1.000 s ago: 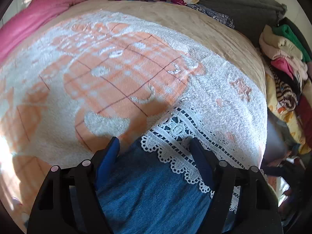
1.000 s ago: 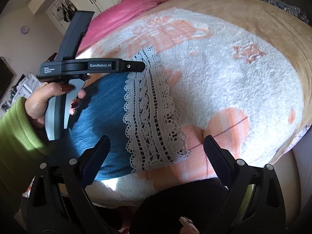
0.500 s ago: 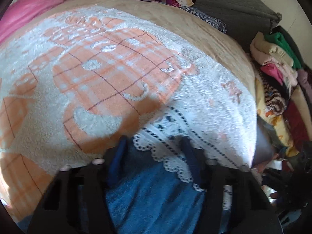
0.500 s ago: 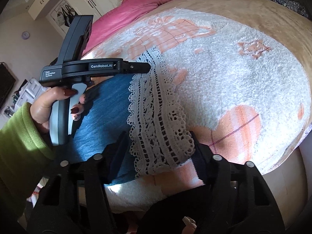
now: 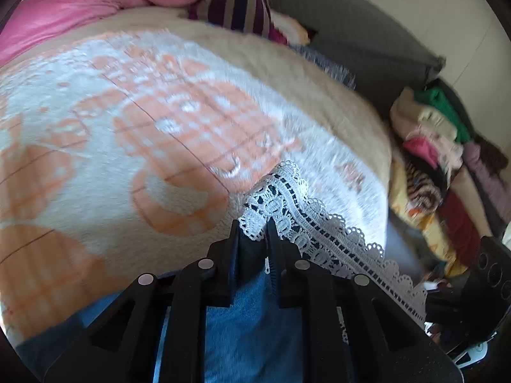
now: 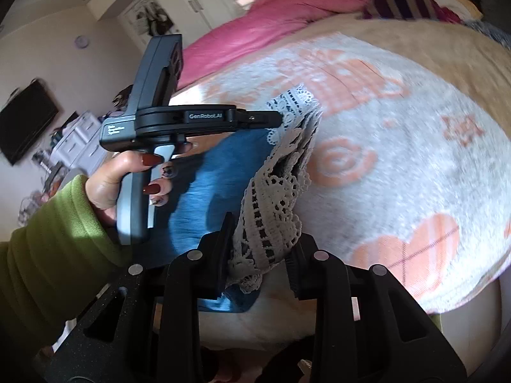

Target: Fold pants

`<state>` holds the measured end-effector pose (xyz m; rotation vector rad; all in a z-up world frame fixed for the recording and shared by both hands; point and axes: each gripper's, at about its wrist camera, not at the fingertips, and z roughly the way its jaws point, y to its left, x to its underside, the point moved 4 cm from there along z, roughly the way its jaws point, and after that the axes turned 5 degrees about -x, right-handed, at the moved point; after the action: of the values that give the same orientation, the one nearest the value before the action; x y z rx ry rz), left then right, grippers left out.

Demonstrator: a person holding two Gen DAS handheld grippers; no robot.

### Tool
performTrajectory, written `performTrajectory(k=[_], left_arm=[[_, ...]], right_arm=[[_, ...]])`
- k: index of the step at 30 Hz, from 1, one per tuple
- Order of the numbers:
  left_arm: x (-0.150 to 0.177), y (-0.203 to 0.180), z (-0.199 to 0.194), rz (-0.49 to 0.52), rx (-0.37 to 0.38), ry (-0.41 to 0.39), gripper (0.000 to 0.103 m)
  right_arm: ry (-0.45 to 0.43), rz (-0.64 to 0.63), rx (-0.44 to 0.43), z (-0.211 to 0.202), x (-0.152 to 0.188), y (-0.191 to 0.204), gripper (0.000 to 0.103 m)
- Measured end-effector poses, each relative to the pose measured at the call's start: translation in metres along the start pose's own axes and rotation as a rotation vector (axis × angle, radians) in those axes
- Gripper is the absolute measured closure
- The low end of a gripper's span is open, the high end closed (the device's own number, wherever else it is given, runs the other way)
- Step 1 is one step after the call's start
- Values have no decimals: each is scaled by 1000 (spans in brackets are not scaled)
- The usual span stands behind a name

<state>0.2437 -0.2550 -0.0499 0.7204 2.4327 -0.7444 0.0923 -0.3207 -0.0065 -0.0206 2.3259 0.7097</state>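
Right wrist: blue pants [image 6: 220, 175], bunched white-lace hem [image 6: 271, 210].

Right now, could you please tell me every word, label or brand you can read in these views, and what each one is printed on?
"GenRobot.AI": printed in pale letters on the side of the black handheld left gripper, seen from the right wrist view.
Small white three-line label at the rear of the same gripper body: too blurred to read.
The left wrist view shows no readable text.
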Motion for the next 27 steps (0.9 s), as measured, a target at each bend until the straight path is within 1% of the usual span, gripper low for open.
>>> performTrajectory(k=[3,8,10,11,12,13,14,15,16,17,19,21,22,23,25,26,27], left_arm=[[4,8,-31,-17,5,-58,88],[20,32,-76,-57,-9,-113,88],[32,48,-90,-88,-34,-122,88],[41,59,-96,-118,-61,-119,86],[49,70,-101,-149,-86,-114,85],[58,81,-105,-185,-109,-115,84],[64,88,-108,-213,-123,-117,80],[75,101,-114,-271,-146,-121,78],[84,111,-121,-318,-157,-125,72],[92,119,-130,-362,-158,-141,62],[112,133,-152,-458,-130,-194,54],[128,141,-168,-530,-66,-241,53],[133,143,-172,-557,-30,-253,50],[139,144,-175,-586,23,-261,44],[145,146,-173,-628,86,-255,36],[146,147,-170,-636,87,-245,36],[145,146,-164,-633,65,-228,36]], right_arm=[[-4,-62,-27,-1,-5,26,81],[19,-175,-90,13,-8,75,81],[45,-224,-115,28,-6,96,81],[59,-245,-125,35,-4,105,81],[81,-274,-131,45,1,114,81],[110,-302,-118,57,7,121,81],[132,-323,-113,68,12,125,81],[161,-361,-102,80,22,133,81],[182,-390,-86,87,30,137,81],[197,-422,-73,92,38,143,80],[205,-498,-56,97,54,155,80],[196,-602,-24,98,66,168,78],[196,-639,-12,99,71,173,78],[198,-671,-3,100,75,178,78],[199,-719,19,101,84,186,75],[197,-743,27,102,88,189,74],[194,-758,35,101,91,189,71]])
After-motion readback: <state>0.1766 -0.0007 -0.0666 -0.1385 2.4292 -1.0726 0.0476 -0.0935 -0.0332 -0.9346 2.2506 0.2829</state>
